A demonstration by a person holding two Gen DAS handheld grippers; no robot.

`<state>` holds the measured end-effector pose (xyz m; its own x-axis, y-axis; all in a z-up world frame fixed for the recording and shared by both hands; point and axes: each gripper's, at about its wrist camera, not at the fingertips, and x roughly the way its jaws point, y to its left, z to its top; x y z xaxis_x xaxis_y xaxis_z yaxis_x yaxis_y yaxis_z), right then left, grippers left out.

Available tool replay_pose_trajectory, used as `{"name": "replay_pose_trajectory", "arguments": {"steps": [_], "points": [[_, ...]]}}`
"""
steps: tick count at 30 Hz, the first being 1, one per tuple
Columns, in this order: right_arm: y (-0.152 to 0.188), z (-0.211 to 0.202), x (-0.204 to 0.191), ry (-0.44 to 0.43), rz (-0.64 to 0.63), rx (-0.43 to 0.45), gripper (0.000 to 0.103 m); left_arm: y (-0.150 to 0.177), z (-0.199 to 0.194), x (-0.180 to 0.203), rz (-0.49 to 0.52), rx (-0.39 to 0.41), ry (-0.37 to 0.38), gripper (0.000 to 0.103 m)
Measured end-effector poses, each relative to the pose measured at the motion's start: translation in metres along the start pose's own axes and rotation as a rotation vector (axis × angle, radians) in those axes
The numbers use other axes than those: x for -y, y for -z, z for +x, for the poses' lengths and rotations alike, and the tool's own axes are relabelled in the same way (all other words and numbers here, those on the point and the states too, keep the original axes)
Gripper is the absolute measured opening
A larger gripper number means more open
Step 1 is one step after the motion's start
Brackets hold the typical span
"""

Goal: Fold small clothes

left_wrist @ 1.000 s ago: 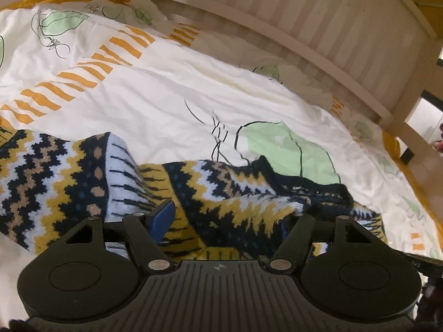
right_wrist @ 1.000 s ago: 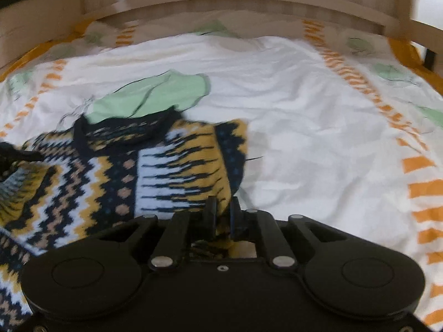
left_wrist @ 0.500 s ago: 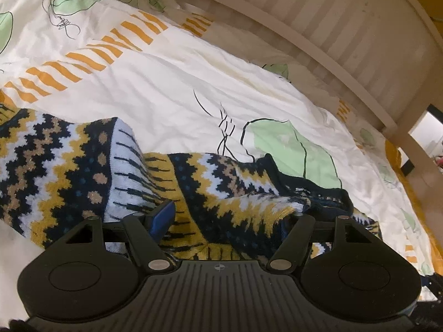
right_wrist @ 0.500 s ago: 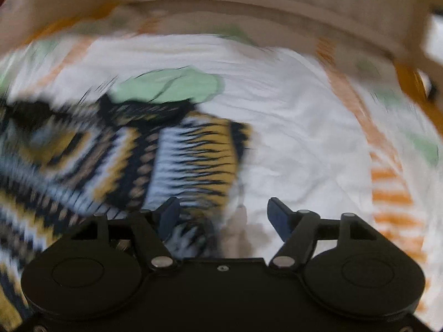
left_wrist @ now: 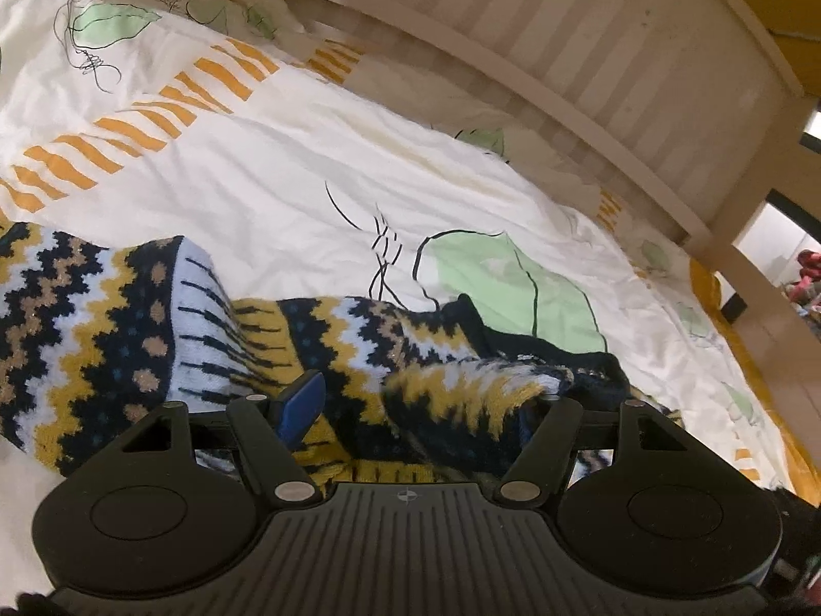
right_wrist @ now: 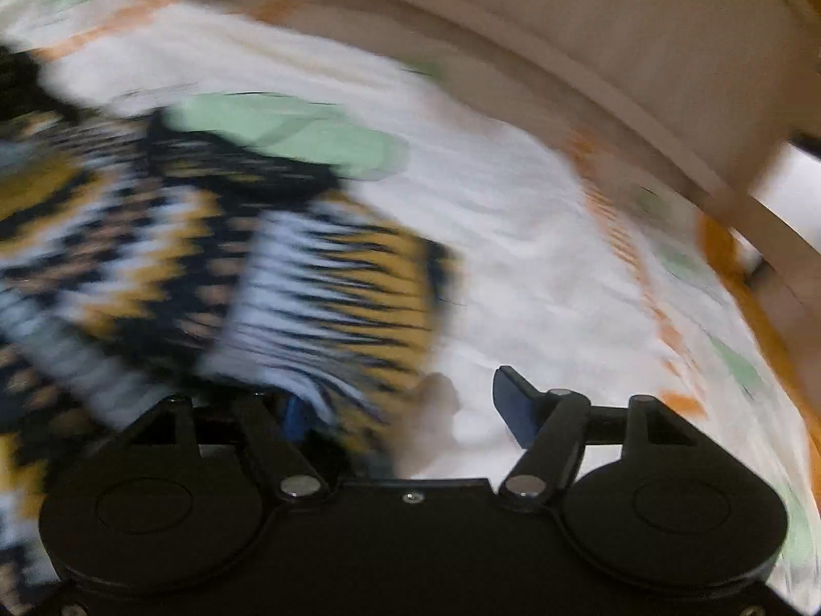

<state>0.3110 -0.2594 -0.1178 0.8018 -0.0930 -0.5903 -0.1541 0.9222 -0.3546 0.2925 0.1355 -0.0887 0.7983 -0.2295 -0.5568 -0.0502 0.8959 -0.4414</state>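
Observation:
A small knitted sweater (left_wrist: pixel 154 328) with navy, yellow and white zigzag bands lies partly folded on the bed. My left gripper (left_wrist: pixel 415 405) is open, its jaws wide apart over the sweater's bunched middle, with cloth lying between the blue pads (left_wrist: pixel 303 403). The right pad is hidden by cloth. In the right wrist view, which is blurred, the sweater (right_wrist: pixel 328 287) lies at the left with a folded sleeve near my right gripper (right_wrist: pixel 405 405). That gripper is open and holds nothing; its left pad sits at the sleeve's edge.
The bed has a white sheet (left_wrist: pixel 287 164) with orange stripes and green leaf prints. A pale wooden slatted rail (left_wrist: pixel 590 51) runs along the far side and right, also in the right wrist view (right_wrist: pixel 590 41).
My right gripper opened and let go of the sweater sleeve, which now lies folded over the body, and it is swinging right. My left gripper stayed open over the sweater.

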Motion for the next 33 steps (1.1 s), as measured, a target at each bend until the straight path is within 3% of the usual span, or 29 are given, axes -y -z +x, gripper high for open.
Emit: {"name": "replay_pose_trajectory", "arguments": {"steps": [3, 8, 14, 24, 27, 33], "points": [[0.005, 0.0, 0.025, -0.03, 0.135, -0.039, 0.071, 0.003, 0.004, -0.001, 0.001, -0.025, -0.032, 0.067], [0.008, 0.001, 0.028, -0.053, 0.172, -0.046, 0.072, 0.005, 0.001, -0.003, -0.007, -0.047, -0.069, 0.068], [0.019, 0.01, 0.054, -0.134, 0.392, -0.092, 0.08, 0.005, -0.005, -0.007, -0.016, -0.045, -0.082, 0.069], [0.027, 0.013, 0.061, -0.159, 0.468, -0.09, 0.083, 0.009, -0.022, -0.013, 0.013, -0.039, -0.156, 0.071], [0.029, 0.013, 0.061, -0.158, 0.473, -0.085, 0.083, 0.012, -0.025, -0.016, 0.043, -0.061, -0.205, 0.072], [0.031, 0.012, 0.063, -0.171, 0.489, -0.073, 0.083, 0.01, -0.036, -0.035, 0.009, -0.061, -0.316, 0.07]]}}
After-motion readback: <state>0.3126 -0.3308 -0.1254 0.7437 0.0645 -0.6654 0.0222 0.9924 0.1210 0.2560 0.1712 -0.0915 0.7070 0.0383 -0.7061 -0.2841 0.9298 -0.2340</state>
